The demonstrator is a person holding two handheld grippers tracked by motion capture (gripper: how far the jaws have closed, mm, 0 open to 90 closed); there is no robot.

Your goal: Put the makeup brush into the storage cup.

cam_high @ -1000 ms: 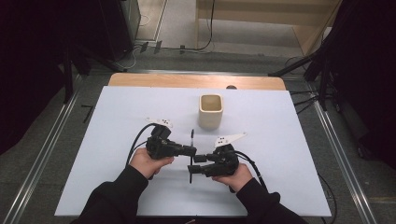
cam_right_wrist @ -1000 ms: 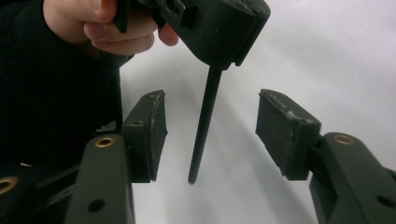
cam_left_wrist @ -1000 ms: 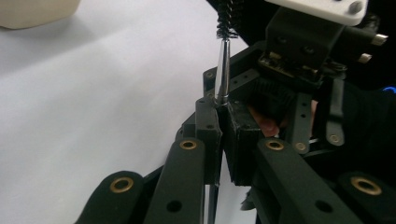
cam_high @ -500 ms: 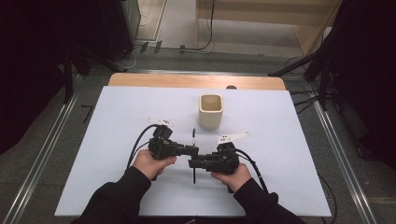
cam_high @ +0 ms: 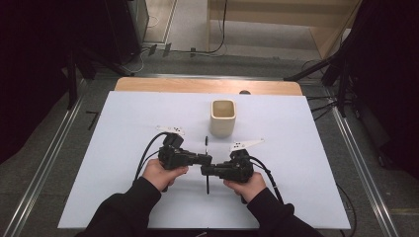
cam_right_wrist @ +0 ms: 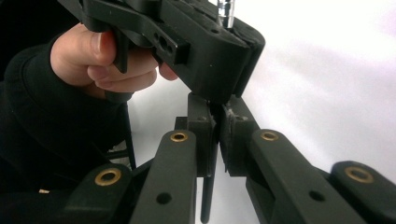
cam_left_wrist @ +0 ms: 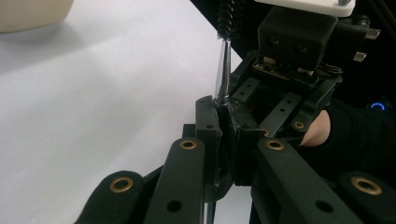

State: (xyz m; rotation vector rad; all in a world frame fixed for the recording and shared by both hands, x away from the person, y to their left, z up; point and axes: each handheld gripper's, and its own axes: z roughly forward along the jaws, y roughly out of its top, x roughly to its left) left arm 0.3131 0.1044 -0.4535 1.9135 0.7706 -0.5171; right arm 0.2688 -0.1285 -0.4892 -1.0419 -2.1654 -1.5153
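A thin brush (cam_high: 206, 144), with black bristles (cam_left_wrist: 229, 18) on a metal stem (cam_left_wrist: 223, 70) and a dark handle (cam_right_wrist: 208, 179), stands upright over the white table (cam_high: 118, 123). My left gripper (cam_high: 206, 159) comes in from the left and is shut on the stem, which shows between its pads in the left gripper view (cam_left_wrist: 226, 105). My right gripper (cam_high: 203, 171) comes in from the right just below it. Its jaws have just been closing and now press on the handle (cam_right_wrist: 215, 105). The two grippers nearly touch.
A beige square cup (cam_high: 223, 117) stands upright behind the grippers, a short way beyond the brush tip. A wooden strip (cam_high: 207, 85) borders the table's far edge. Cables (cam_high: 146, 153) trail from both grippers toward the person's dark sleeves.
The right gripper's jaws have closed onto the lower part of the brush. Both hands have kept their places.
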